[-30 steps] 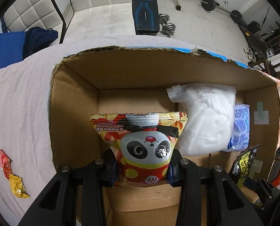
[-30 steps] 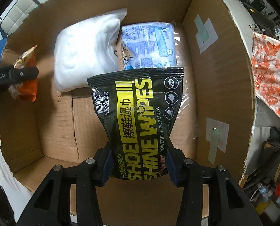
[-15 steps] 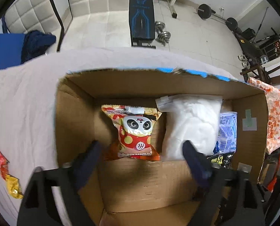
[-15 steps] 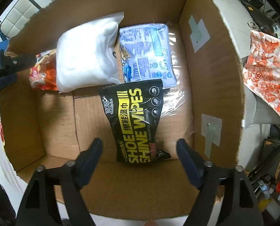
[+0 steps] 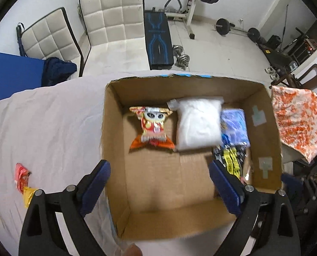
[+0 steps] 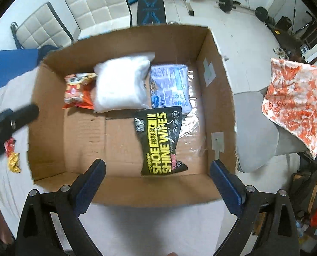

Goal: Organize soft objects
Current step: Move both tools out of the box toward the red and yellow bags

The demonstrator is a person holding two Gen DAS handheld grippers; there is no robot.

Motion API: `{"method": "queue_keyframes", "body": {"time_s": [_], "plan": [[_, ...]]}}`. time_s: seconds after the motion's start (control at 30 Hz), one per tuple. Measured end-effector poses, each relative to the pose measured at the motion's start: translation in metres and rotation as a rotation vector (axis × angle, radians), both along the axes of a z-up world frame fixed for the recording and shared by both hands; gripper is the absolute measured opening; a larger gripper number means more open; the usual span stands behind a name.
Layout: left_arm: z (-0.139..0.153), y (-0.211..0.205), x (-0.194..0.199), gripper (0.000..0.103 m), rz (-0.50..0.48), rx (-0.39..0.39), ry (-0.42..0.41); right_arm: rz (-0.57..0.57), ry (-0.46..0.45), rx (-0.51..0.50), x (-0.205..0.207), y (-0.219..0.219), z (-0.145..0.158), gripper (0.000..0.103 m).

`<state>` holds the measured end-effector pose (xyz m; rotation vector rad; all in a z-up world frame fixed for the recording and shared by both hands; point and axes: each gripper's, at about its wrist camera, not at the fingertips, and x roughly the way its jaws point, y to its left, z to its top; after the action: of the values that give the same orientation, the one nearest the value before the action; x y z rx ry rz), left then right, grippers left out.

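Four soft packs lie in the box (image 6: 214, 81) now. Far left is the panda bag (image 5: 152, 128), and just beside it the white pouch (image 5: 197, 123). Then comes the blue pack (image 6: 171, 85), with the wipes pack (image 6: 160, 143) lying in front of it and overlapping its near edge.

One stray is left: a red-and-yellow wrapper (image 5: 22, 181) out on the sheet (image 5: 47, 128), well apart from the box's left wall. My read is that it's very light and crinkly, thin foil that will slide on cloth and fold under any pinch. Best taken across the middle of its narrow body, pads squeezing the flat faces, not at a twisted end that could slip free. No worry about breakage by the look of it; the risk is nudging it away or catching a fold of sheet with it.

Now the tongs. The left gripper (image 5: 158, 183) hangs over the box's near-left corner, jaws wide and opening further, nothing between them, touching nothing. The right gripper (image 6: 157, 183) sits above the near wall, jaws just as wide and opening too, empty, the wipes pack lying free below.
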<state>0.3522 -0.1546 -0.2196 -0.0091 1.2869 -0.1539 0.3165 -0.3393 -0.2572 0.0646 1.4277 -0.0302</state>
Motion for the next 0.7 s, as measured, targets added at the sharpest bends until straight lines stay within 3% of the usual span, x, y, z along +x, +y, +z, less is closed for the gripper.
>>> {"method": "queue_keyframes", "body": {"time_s": [0.3, 0.57, 0.7], "plan": [[0.055, 0.01, -0.059, 0.095, 0.008, -0.017, -0.099, 0.014, -0.102, -0.007, -0.054, 0.008, 0.073, 0.1], [0.082, 0.025, -0.085, 0.095, 0.01, -0.055, -0.127, 0.004, -0.16, -0.014, -0.081, 0.021, 0.114, 0.1], [0.092, 0.051, -0.094, 0.095, 0.038, -0.083, -0.133, 0.013, -0.176, 0.008, -0.086, 0.042, 0.127, 0.1]]}}
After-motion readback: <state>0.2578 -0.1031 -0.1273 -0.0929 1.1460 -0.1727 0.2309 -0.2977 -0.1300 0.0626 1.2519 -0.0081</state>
